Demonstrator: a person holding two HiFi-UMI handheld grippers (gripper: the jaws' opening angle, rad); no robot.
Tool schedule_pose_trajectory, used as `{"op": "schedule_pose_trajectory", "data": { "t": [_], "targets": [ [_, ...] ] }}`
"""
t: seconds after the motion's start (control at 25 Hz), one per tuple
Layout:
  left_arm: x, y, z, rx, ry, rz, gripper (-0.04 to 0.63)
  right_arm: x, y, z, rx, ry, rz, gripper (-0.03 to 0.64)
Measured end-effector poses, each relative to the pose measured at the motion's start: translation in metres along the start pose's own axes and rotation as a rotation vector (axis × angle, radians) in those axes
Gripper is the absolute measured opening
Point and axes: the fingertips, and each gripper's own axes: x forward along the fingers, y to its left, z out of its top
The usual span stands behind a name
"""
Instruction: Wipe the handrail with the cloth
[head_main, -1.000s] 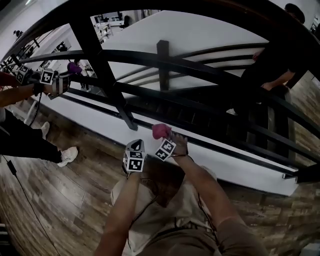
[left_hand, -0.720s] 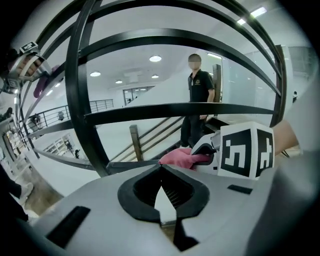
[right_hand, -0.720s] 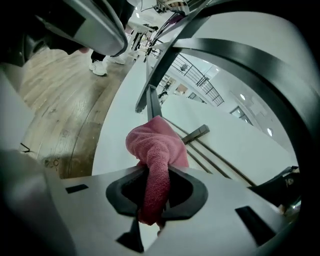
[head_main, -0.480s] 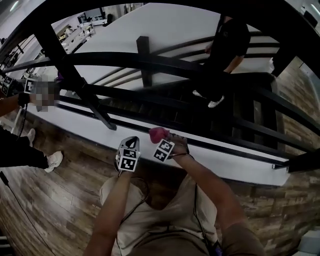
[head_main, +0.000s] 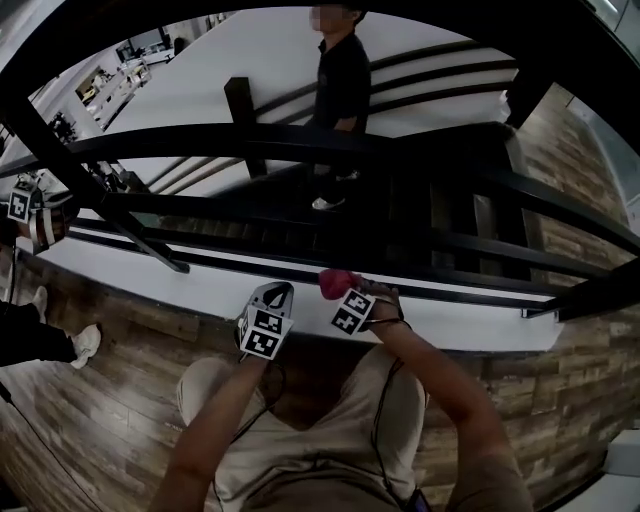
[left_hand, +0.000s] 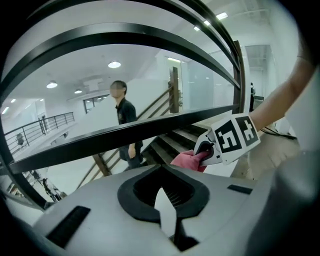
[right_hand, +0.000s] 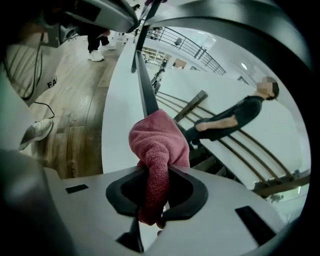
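Head view steeply down on handrail (head_main: 300, 143); close views along left claw (left_hand: 167, 220) and right claw (right_hand: 150, 217); stairway person (head_main: 340, 80) in all.

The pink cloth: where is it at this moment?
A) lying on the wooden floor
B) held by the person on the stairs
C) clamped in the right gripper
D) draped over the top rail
C: the right gripper view shows the pink cloth bunched up and pinched between the jaws of the right gripper, close to the black handrail, not on the floor or hung over a rail.
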Motion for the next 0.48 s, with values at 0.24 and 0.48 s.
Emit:
{"op": "schedule_pose_trajectory", "data": {
  "t": [0.24,0.48],
  "targets": [
    [0.046,-0.077,0.032,0.017,0.002,-0.112,0.017,-0.013,-0.025,-0.090,0.140,0.037,0.047,0.072],
    [0.097,-0.170,0.060,0.092,0.012,-0.253,0.017,-0.024,-0.043,-0.167,0.195,0.067,-0.033,0.072]
  ]
}}
